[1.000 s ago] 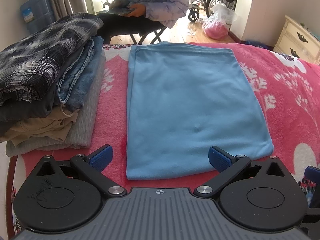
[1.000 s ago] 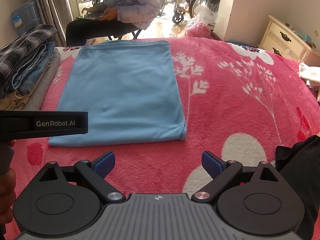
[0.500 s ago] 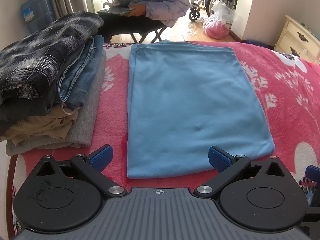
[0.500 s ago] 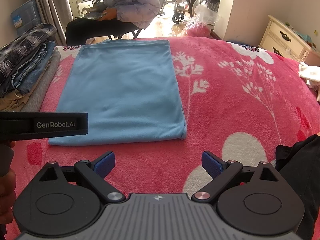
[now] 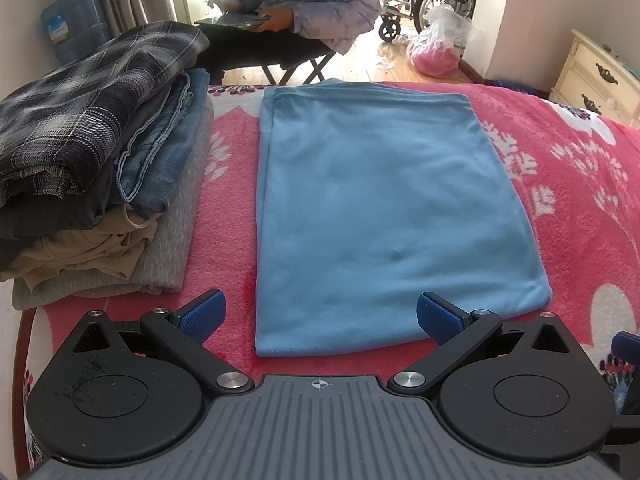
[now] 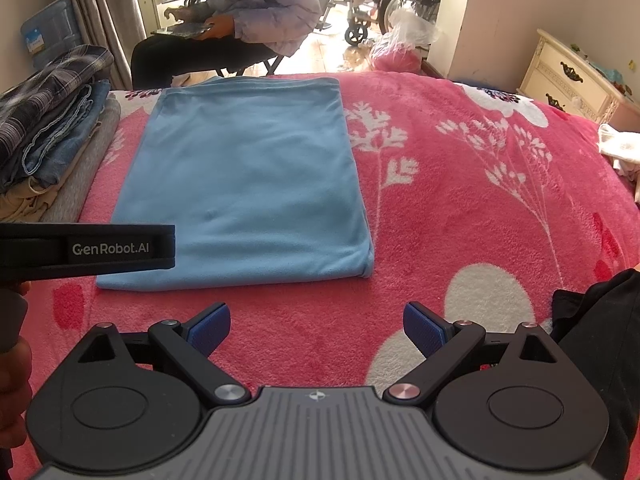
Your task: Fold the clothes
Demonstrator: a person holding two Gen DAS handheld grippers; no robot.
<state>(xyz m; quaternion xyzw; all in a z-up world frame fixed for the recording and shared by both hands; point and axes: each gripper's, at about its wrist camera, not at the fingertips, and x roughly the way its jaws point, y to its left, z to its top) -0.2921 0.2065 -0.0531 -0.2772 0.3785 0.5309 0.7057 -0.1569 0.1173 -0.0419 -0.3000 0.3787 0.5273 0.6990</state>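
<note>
While lying flat on the pink bed cover (image 5: pixel 580 200), folded blue cloth (image 5: pixel 384 216), long axis running straight away from both claws. Stack of folded clothes (image 5: pixel 100 168) beside its left edge. Left claw (image 5: pixel 320 318) and right claw (image 6: pixel 318 326) spread wide, empty, near its closest edge.

One text can be read: "GenRobot.AI", in pale letters on the black side of the left gripper (image 6: pixel 86 250), seen from the right wrist. The water jug (image 5: pixel 76 32) by the curtain carries a blue-and-green label, but its print is too small to read.
</note>
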